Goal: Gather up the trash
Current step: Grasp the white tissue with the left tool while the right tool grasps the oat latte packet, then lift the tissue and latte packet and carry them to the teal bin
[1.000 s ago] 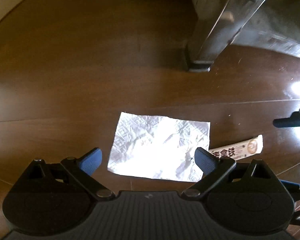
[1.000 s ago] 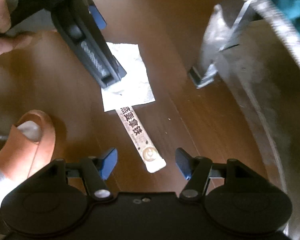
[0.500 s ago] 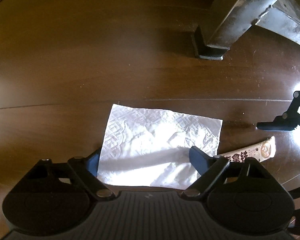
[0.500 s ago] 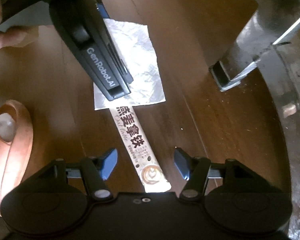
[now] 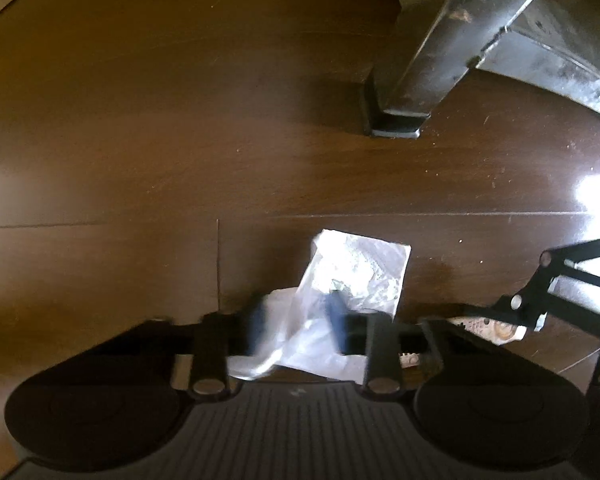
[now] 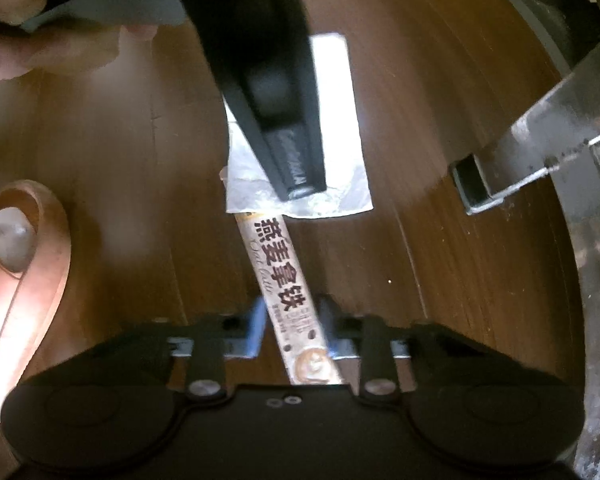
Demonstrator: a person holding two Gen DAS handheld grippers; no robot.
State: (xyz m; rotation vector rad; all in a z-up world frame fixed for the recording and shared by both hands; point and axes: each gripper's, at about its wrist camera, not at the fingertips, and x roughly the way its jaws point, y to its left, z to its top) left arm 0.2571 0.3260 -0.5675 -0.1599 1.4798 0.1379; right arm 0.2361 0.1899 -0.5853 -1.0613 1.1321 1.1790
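Note:
A white paper napkin (image 5: pixel 356 276) lies on the dark wooden floor, bunched up between the fingers of my left gripper (image 5: pixel 298 324), which is shut on its near part. The napkin also shows in the right wrist view (image 6: pixel 340 120), partly hidden under the left gripper's body. A long beige drink-mix sachet (image 6: pixel 280 280) with dark print lies on the floor, its far end under the napkin. My right gripper (image 6: pixel 290 326) is closed around the sachet's near end. In the left wrist view only a bit of the sachet (image 5: pixel 496 326) shows.
A black metal furniture leg (image 5: pixel 420 80) stands on the floor beyond the napkin; it also shows in the right wrist view (image 6: pixel 532 144). A foot in an orange sandal (image 6: pixel 24 280) is at the left. A hand (image 6: pixel 40 40) holds the left gripper.
Both grippers have closed: the left on the napkin, crumpling it narrower, the right on the sachet's near end. Both moved forward and down toward the floor.

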